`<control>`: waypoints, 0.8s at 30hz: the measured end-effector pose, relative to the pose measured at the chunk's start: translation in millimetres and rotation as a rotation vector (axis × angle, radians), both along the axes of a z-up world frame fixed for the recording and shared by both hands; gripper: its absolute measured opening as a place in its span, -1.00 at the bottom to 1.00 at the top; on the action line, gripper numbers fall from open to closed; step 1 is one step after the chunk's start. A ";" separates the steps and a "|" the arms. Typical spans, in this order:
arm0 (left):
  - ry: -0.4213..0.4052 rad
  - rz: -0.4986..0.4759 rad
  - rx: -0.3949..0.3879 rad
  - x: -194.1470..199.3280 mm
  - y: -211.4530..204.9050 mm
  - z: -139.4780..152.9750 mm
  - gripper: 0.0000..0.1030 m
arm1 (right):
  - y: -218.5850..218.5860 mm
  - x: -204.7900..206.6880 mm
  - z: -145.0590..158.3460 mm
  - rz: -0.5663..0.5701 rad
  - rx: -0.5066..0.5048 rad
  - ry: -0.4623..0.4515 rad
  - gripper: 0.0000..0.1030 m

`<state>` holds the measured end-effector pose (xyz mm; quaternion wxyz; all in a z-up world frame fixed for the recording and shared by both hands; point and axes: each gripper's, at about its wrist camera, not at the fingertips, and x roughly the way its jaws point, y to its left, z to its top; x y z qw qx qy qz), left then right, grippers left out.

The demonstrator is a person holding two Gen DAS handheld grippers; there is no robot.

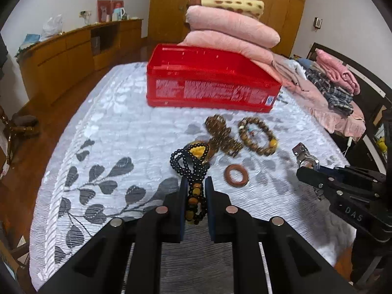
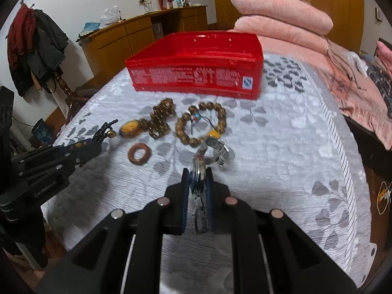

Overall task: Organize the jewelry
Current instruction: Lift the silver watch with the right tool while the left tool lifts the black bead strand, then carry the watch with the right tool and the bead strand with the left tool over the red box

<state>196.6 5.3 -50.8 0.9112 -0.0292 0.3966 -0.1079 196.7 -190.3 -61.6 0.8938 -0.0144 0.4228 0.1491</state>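
Your left gripper [image 1: 196, 196], bottom centre of its view, is clamped on a string of small black beads with amber-brown spacers [image 1: 189, 164], its far loops draped over a yellow amber pendant [image 1: 198, 150]. Your right gripper [image 2: 198, 186], low centre of its view, pinches a silver metal link watch [image 2: 210, 152]. Mid-frame on the white leaf-patterned bedspread [image 2: 281, 147] lie a brown wooden ring [image 2: 139, 155], a bracelet of large tan wooden beads [image 2: 201, 125] and a bunched brown-bead strand [image 2: 160, 120], all in front of the red plastic box [image 2: 196, 63].
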 end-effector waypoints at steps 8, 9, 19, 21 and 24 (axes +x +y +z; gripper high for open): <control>-0.050 -0.013 0.010 8.1 -7.1 21.2 -0.72 | -0.2 6.8 24.8 0.009 -0.012 -0.058 -0.78; -0.051 -0.013 0.011 11.0 -8.0 22.5 -0.72 | -0.3 8.7 27.1 0.010 -0.014 -0.063 -0.78; -0.075 -0.014 0.021 41.3 -11.8 35.0 -0.72 | -2.5 35.6 45.9 0.013 -0.026 -0.105 -0.78; -0.082 -0.012 0.019 47.8 -10.9 37.8 -0.72 | -2.8 43.5 51.8 0.012 -0.030 -0.120 -0.78; -0.099 -0.013 0.017 60.3 -11.8 45.6 -0.72 | -3.5 54.6 57.9 0.010 -0.029 -0.134 -0.78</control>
